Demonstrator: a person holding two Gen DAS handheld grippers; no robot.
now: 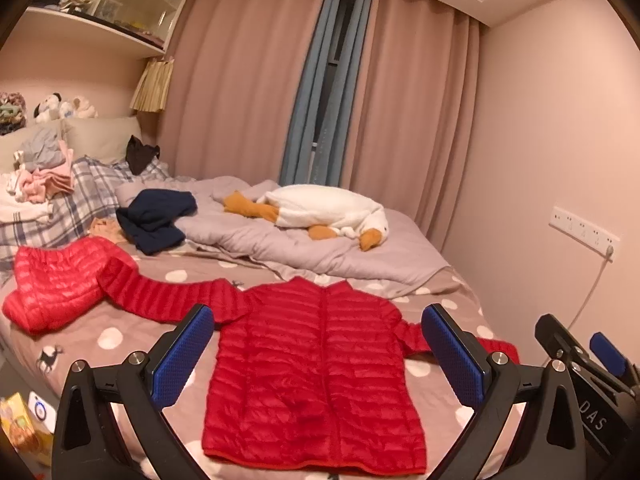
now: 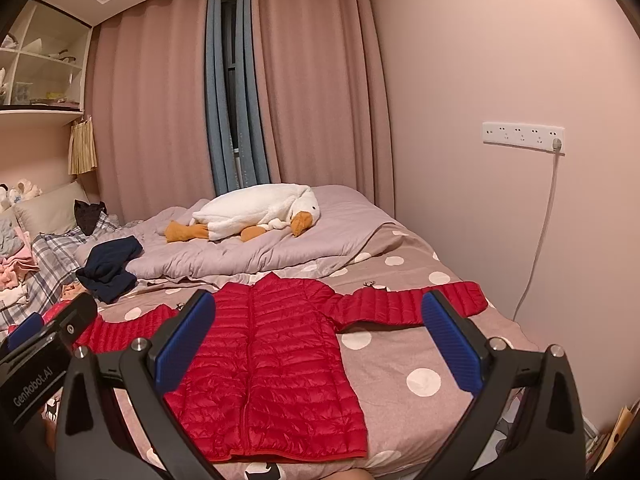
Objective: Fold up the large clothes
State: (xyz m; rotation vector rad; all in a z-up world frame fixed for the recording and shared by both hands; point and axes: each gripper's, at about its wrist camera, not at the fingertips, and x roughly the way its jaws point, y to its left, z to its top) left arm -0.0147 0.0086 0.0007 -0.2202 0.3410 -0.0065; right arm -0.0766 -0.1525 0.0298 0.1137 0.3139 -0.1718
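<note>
A red quilted down jacket [image 1: 316,376] lies flat, front up and zipped, on the polka-dot bed sheet [image 1: 120,338], hem toward me, both sleeves spread out sideways. It also shows in the right wrist view [image 2: 272,368]. My left gripper [image 1: 318,356] is open and empty, hovering above the jacket's body. My right gripper [image 2: 318,346] is open and empty, above the jacket's right half; its right sleeve [image 2: 408,300] stretches toward the wall. Each gripper shows at the edge of the other's view.
A second red puffer jacket [image 1: 56,284] lies crumpled at the left. A dark navy garment [image 1: 158,218], a plush goose [image 1: 332,210] on a grey duvet [image 1: 320,248], and piled clothes [image 1: 40,176] lie farther back. Pink wall with a socket strip [image 2: 524,134] on the right.
</note>
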